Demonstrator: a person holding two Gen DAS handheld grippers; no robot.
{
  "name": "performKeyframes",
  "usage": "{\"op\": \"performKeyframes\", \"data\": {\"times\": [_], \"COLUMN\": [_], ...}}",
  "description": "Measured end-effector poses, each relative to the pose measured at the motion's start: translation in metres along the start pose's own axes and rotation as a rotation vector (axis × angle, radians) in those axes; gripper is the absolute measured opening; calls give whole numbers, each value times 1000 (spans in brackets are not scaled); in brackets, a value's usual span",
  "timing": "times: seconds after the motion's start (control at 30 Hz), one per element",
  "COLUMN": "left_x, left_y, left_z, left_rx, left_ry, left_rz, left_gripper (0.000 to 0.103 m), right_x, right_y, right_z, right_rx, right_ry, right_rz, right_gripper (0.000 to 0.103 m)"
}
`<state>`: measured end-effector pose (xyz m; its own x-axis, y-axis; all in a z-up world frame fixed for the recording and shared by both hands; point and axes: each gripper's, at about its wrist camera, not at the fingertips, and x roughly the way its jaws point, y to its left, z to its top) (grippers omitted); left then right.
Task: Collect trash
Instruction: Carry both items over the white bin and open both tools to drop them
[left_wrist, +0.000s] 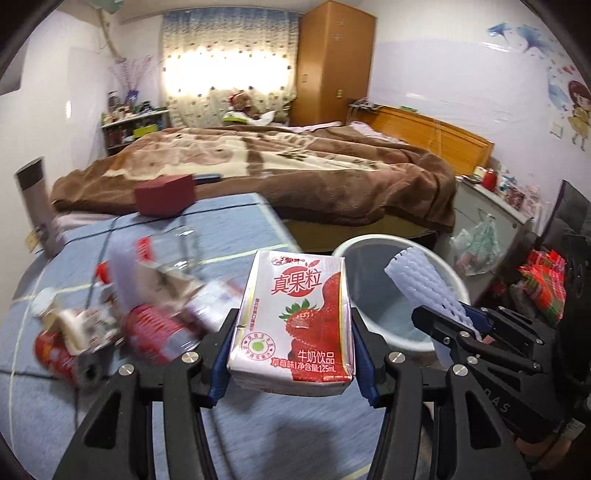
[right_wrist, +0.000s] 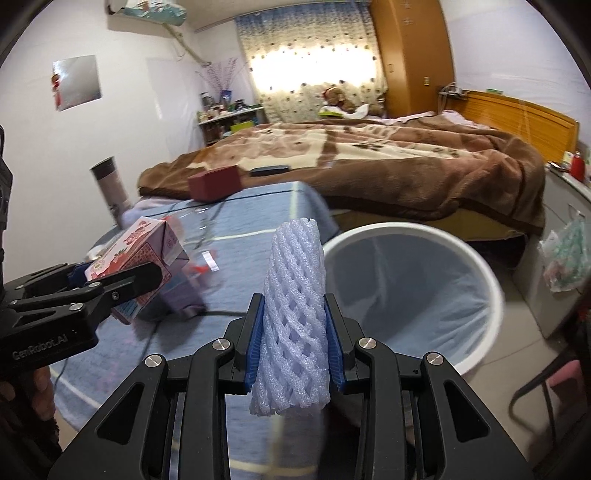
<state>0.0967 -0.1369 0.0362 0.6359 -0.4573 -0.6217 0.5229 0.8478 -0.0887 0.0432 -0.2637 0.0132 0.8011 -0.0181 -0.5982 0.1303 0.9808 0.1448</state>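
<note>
My left gripper (left_wrist: 291, 328) is shut on a strawberry milk carton (left_wrist: 295, 317), held upright above the blue tablecloth (left_wrist: 236, 236). My right gripper (right_wrist: 294, 321) is shut on a white foam fruit net (right_wrist: 293, 317), squeezed between its blue pads. A white-rimmed bin (right_wrist: 413, 291) with a liner stands just right of the table; it also shows as the bin (left_wrist: 402, 288) behind the carton. In the left wrist view the right gripper (left_wrist: 454, 325) and its foam net (left_wrist: 424, 288) hang over the bin's rim. The right wrist view catches the left gripper (right_wrist: 122, 288) with the carton (right_wrist: 140, 262) at left.
Crushed red cans, wrappers and a clear bottle (left_wrist: 122, 314) lie blurred on the table's left. A red box (left_wrist: 164, 199) and a tall grey cylinder (left_wrist: 38, 206) stand at the far edge. A bed with a brown blanket (left_wrist: 295, 162) lies behind. A plastic bag (right_wrist: 565, 254) hangs at right.
</note>
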Motion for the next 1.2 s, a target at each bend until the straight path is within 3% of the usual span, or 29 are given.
{"op": "performKeyframes", "data": {"times": [0.33, 0.7, 0.97, 1.1, 1.13, 1.2], "left_x": [46, 90, 113, 116, 116, 117], "left_y": [-54, -86, -94, -92, -92, -91], "left_z": [23, 27, 26, 25, 25, 25], "left_rx": [65, 89, 85, 74, 77, 69], "left_ry": [33, 109, 155, 157, 156, 160], "left_rz": [-102, -131, -145, -145, -142, -146], "left_gripper": [57, 57, 58, 62, 69, 70], "right_x": [7, 33, 46, 48, 48, 47], "right_y": [-47, -90, -104, -111, -112, -113], "right_z": [9, 11, 12, 11, 11, 10], "right_rx": [36, 67, 59, 92, 100, 106], "right_ry": [-6, 69, 138, 137, 136, 132], "right_rz": [-115, -156, -137, -110, -109, -120], "right_gripper": [32, 32, 33, 40, 47, 59]}}
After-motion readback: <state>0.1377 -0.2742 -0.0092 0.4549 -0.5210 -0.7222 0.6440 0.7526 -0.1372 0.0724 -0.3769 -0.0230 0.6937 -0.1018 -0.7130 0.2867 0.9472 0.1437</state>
